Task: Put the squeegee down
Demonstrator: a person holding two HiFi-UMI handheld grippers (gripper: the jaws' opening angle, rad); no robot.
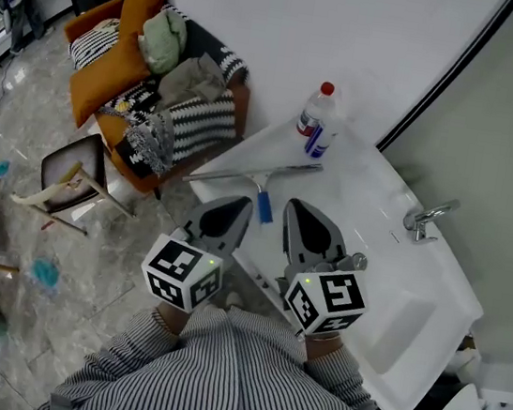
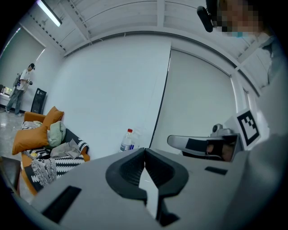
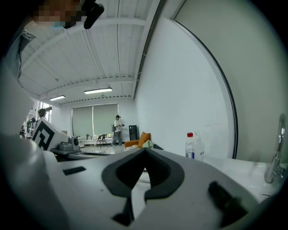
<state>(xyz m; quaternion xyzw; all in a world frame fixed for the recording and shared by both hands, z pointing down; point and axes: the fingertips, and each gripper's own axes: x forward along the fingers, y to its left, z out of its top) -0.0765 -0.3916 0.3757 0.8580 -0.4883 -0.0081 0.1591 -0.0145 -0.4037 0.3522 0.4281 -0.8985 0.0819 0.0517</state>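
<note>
Where the grey stone floor [image 1: 24, 110] meets the white wall, an orange sofa [image 1: 98, 82] stands loaded with cushions, striped throws and loose clothing. A person stands far off at the room's top left corner in the head view. Beside the sofa runs a white tabletop [image 1: 364, 181] with a washbasin sunk into its near right part and a chrome tap [image 1: 425, 216] at the wall side. A chair [image 1: 71, 173] with a dark seat stands on the floor near the sofa's near end.

Left gripper [image 1: 245, 203]: held over the tabletop's near edge, jaws together, nothing between them; the left gripper view confirms the pads meet along one line. Right gripper [image 1: 292, 203]: held just beside the left one, pointing the same way, jaws likewise together and empty, as confirmed in the right gripper view.

Squeegee [image 1: 256, 173]: lying flat on the tabletop, its long metal blade set across the surface just ahead of both sets of jaws. Its blue handle points back toward the gap between the two grippers. It is held by neither gripper.

Clear bottle [image 1: 316, 121]: red cap, blue label, upright on the tabletop near the wall, just beyond the blade's right end.
</note>
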